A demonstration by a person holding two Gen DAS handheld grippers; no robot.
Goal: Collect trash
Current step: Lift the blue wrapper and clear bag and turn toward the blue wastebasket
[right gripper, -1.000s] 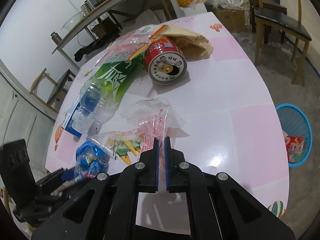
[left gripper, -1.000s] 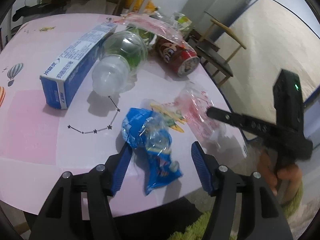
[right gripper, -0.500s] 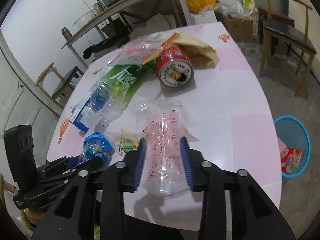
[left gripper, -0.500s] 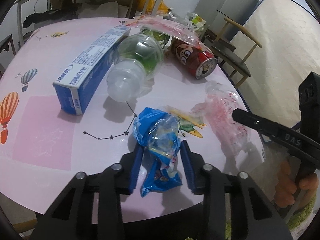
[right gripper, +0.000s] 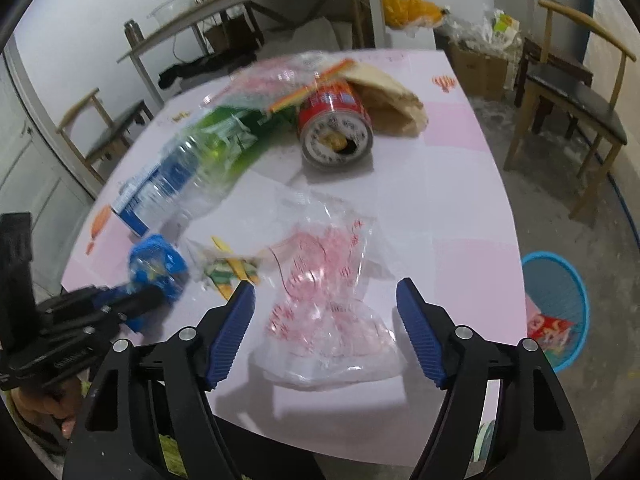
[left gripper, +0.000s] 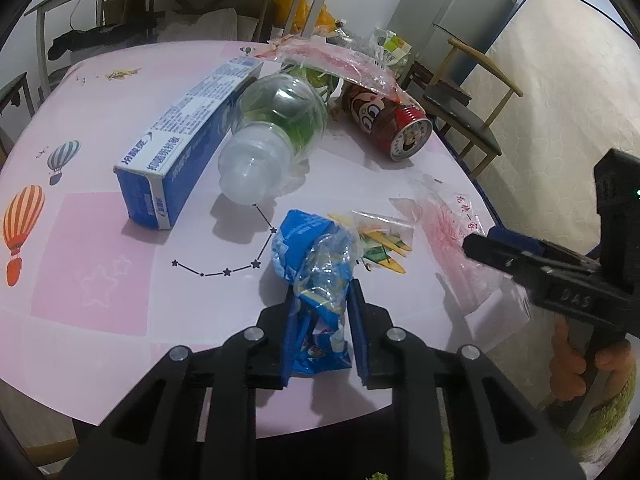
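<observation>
Left gripper (left gripper: 322,320) has just been closing and is now clenched on the blue wrapper (left gripper: 316,264), pads pressing both sides of the crumpled foil at the near edge of the pink table (left gripper: 92,264). Wrapper rests on the tabletop.

Right gripper (right gripper: 326,324) has just been opening; jaws stand wide and released. The clear bag with red print (right gripper: 324,304) lies between them on the table, touching neither pad (right wrist view is motion-blurred, but the gaps on both sides are plain).

Other trash on the table:
- small yellow-green sachet (left gripper: 380,240), between wrapper and clear bag, just beside both
- blue toothpaste box (left gripper: 188,136), far left
- green-label plastic bottle (left gripper: 276,136) on its side, touching the box
- red can (left gripper: 388,120) on its side, right of the bottle, a red-edged plastic sleeve (left gripper: 332,60) draped over it
- brown paper bag (right gripper: 388,96) behind the can

Blue bin (right gripper: 560,308) sits on the floor right of the table, with a red packet inside. A person's hand (left gripper: 576,364) grips the right tool's handle.
</observation>
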